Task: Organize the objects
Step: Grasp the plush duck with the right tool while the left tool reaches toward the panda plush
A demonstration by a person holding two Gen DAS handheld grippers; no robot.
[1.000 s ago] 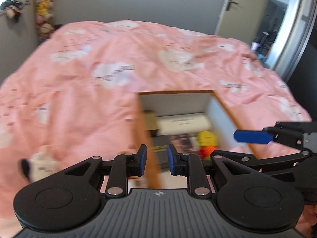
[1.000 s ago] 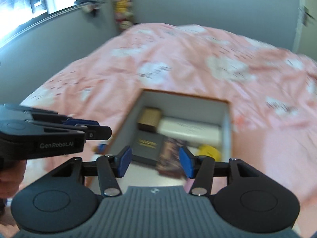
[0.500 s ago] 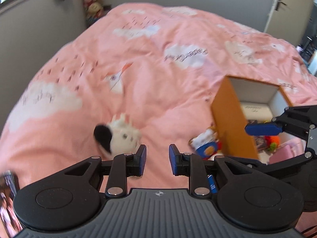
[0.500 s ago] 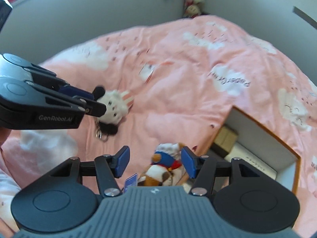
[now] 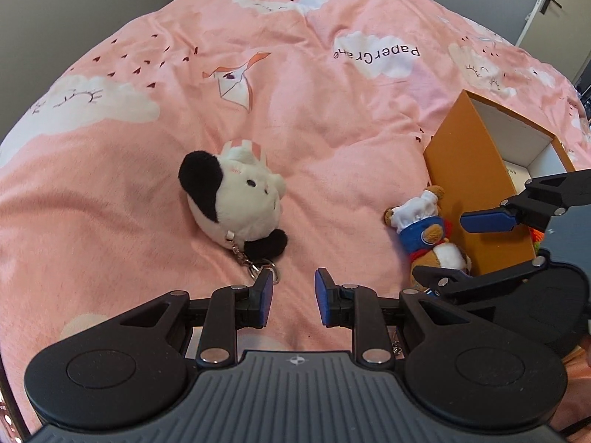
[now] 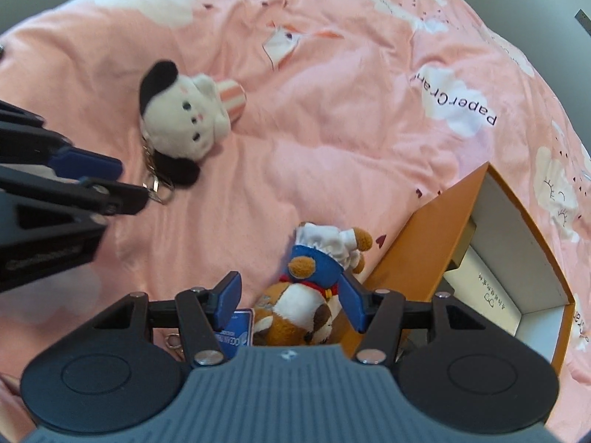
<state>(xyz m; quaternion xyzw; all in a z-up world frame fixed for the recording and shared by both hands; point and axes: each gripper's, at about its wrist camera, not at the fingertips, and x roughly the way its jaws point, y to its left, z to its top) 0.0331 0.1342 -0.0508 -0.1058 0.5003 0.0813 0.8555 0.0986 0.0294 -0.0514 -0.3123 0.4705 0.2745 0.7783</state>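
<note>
Between your right gripper's fingers: the right gripper [image 6: 290, 301] straddles the bear plush [image 6: 314, 288]; the blue pads stand apart either side, and you cannot tell whether they touch it.
Bear plush: brown and white, blue top, white frilled cap, red collar, blue tag; lying against the orange box's outer wall.
Left gripper [image 5: 291, 297]: jaws have just opened a little, now a narrow gap, only duvet between; keyring just ahead.
Dog plush [image 5: 234, 199]: white, black ears, striped hat, centre left.
Orange box [image 5: 469, 170]: right edge, open.
Duvet [image 5: 332, 118]: pink, clouds.
</note>
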